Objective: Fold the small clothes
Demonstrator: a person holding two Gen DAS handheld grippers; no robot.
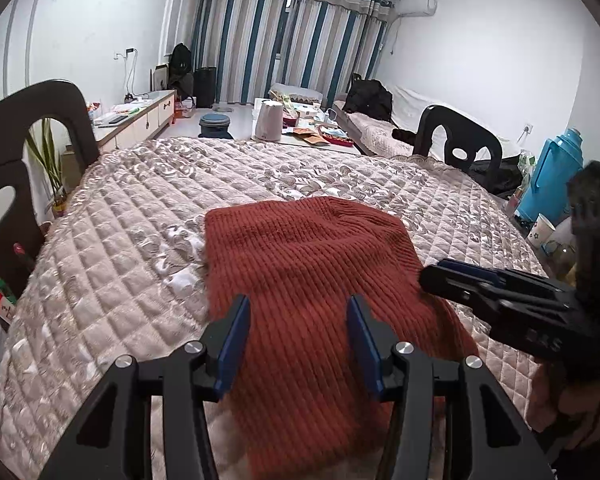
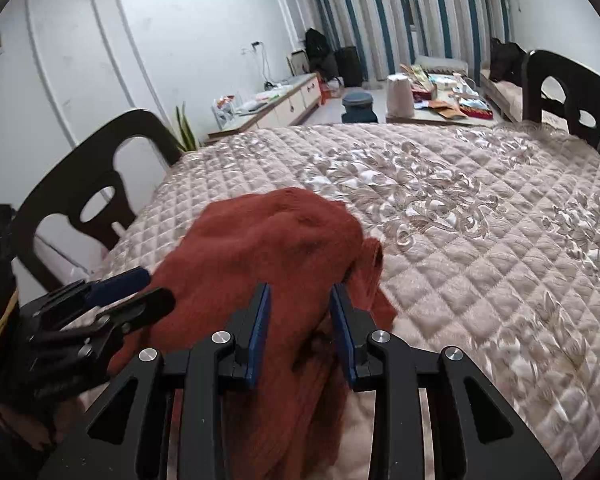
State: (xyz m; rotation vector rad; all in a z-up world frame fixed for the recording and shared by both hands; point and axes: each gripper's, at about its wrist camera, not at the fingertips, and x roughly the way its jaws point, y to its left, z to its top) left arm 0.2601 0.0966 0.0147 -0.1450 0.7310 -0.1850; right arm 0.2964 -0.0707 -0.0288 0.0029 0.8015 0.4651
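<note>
Tongs first — my left tongs [image 1: 298, 338] hang apart over the near end of the rust sweater [image 1: 312, 264]; my right tongs [image 2: 300, 324], also apart, straddle its bunched edge. Sweater lies on the quilted desk [image 1: 112, 248] — beyond it, a kettle [image 1: 269, 121].

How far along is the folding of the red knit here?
Partly done: the red knit lies in a compact, roughly rectangular shape on the quilt, though its right edge is bunched. Nothing is in hand; the left hand-held gripper and right hand-held gripper are open over it. Left: tidying that edge, perhaps another fold.
</note>
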